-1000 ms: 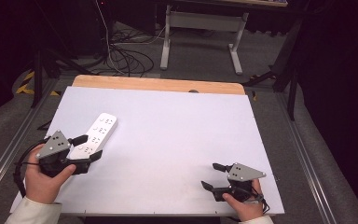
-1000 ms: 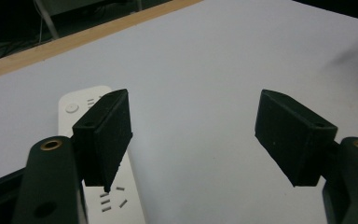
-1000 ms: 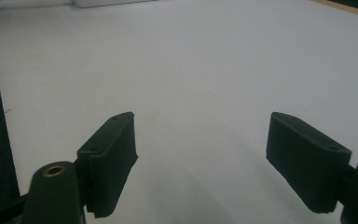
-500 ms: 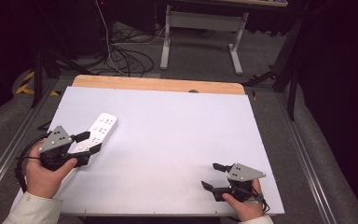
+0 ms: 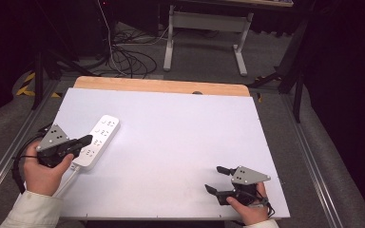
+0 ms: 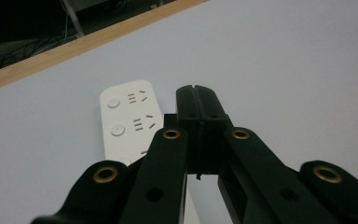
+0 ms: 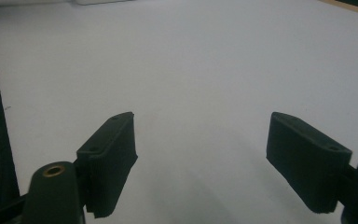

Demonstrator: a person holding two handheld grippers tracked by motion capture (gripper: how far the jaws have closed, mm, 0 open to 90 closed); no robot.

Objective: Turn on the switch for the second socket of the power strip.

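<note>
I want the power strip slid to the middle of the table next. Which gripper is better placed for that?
Probably the left gripper: its jaws are shut right over the power strip. The right gripper rests open at the table's near right corner, far from it.

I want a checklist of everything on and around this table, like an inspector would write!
Surface: white table with a wooden far edge.
Job's things: white power strip lying flat at the left side.
Clutter: nothing seen.
Grippers: left gripper over the strip, fingers pressed together on nothing; right gripper near the front right, fingers wide apart.
Cables: strip's white cord runs toward the person; black cables on the floor.
Surroundings: grey desk frame behind, dark room.
</note>
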